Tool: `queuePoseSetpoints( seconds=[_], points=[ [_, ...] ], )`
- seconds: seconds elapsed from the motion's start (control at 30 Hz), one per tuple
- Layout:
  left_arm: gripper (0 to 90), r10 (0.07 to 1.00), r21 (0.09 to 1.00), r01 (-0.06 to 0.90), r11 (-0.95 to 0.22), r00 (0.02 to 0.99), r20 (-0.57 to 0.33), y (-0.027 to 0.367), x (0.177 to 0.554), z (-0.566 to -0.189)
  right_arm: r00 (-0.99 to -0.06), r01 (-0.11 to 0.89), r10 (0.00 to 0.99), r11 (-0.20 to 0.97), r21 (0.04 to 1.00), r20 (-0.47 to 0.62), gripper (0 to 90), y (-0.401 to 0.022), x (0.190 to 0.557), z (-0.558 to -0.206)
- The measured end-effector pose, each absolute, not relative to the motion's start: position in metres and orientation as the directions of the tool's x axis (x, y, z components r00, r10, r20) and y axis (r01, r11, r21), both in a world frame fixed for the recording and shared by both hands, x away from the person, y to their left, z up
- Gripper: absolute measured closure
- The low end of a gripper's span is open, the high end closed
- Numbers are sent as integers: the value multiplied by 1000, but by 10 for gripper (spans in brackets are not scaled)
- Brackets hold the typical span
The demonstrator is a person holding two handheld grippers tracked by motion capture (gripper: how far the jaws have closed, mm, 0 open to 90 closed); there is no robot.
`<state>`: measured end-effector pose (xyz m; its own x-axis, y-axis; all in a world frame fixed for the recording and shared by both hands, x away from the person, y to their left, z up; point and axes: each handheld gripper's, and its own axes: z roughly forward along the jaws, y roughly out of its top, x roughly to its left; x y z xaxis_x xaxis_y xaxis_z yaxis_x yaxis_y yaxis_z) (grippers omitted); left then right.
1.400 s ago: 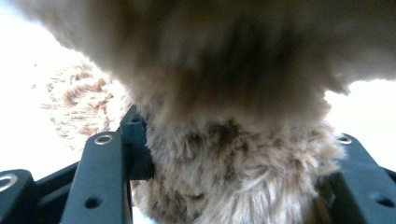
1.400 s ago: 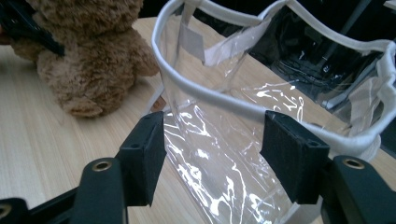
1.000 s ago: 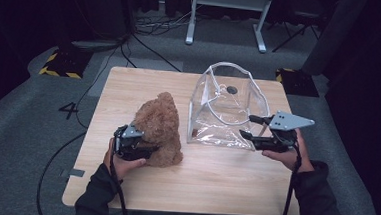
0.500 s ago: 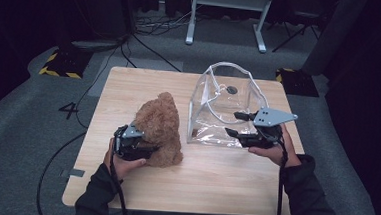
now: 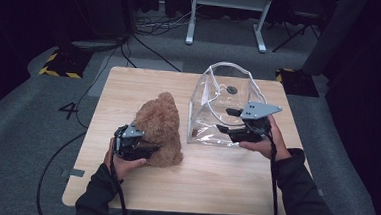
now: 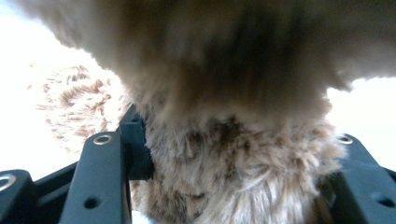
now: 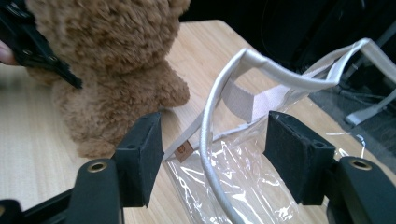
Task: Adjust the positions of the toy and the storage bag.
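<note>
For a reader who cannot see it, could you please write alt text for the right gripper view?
The right gripper is open, its black jaws on either side of the white-trimmed rim of a clear plastic bag on a wooden table. Behind, a brown teddy bear sits beside the bag.

We see a light wooden table [image 5: 129, 91] on grey carpet. On it sit two things: a brown teddy bear [image 5: 158, 128] near the middle, nearer the left edge, and a clear plastic bag with white trim [image 5: 218, 109] beside it toward the right edge, standing open, just apart from the bear.
</note>
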<state>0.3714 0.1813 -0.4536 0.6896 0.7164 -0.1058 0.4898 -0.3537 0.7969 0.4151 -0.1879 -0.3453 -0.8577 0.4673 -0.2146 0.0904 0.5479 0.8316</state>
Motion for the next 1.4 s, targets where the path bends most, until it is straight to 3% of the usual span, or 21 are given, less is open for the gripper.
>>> queuePoseSetpoints(
  seconds=[0.23,0.37,0.47,1.13,1.4],
  points=[
    [429,715,797,502,-336,687,-131,180,372,-454,-859,139,470,597,790,-204,614,-174,426,-359],
    [430,717,795,499,-345,687,-120,177,371,-453,-870,124,447,607,785,-208,802,-175,426,-361],
    [433,718,796,499,-343,685,-120,177,372,-453,-879,119,437,593,797,-193,857,-178,425,-362],
    [434,722,798,489,-353,685,-100,177,372,-453,-920,6,303,644,765,-247,876,-170,368,-359],
    [434,721,798,489,-352,686,-103,178,373,-454,-921,0,298,642,767,-250,860,-168,357,-360]
  ],
)
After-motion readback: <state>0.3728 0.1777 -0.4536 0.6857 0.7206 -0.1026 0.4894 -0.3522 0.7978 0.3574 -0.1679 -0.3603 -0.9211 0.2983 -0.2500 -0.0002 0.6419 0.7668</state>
